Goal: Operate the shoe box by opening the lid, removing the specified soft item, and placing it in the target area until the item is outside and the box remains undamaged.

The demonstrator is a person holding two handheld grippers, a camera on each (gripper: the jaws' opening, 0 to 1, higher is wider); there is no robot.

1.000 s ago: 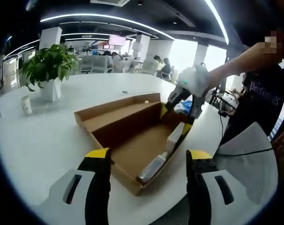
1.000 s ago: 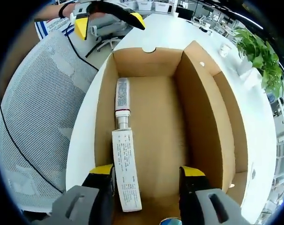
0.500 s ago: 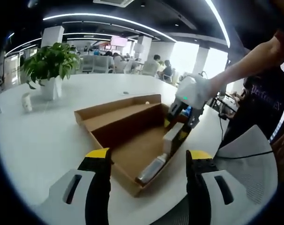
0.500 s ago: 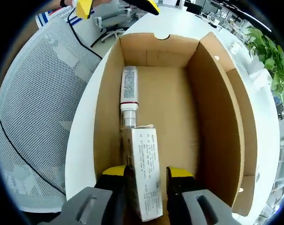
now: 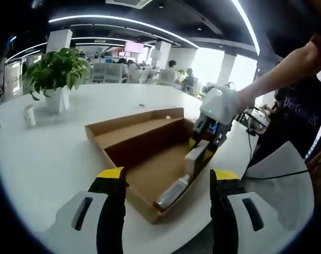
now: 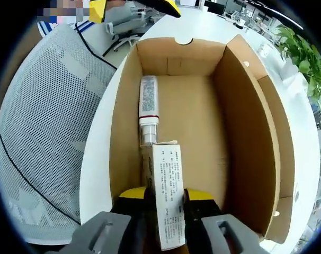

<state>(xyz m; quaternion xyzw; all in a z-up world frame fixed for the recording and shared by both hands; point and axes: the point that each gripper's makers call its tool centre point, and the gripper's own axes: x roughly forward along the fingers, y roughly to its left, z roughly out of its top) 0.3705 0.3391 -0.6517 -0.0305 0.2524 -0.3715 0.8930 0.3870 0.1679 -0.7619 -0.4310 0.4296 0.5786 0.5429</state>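
we are holding the right gripper (image 6: 166,197) closed on the white carton (image 6: 167,203), which is standing up on its end inside the open shoe box (image 6: 245,127), just beside the tube (image 6: 148,108) that is lying along the box floor, while the left gripper (image 5: 166,177) is hanging open in front of the box, holding nothing. we are thinking the thin carton can crush or slip if we are squeezing or lifting too fast. it can also catch the cardboard wall and drag or tear the box.
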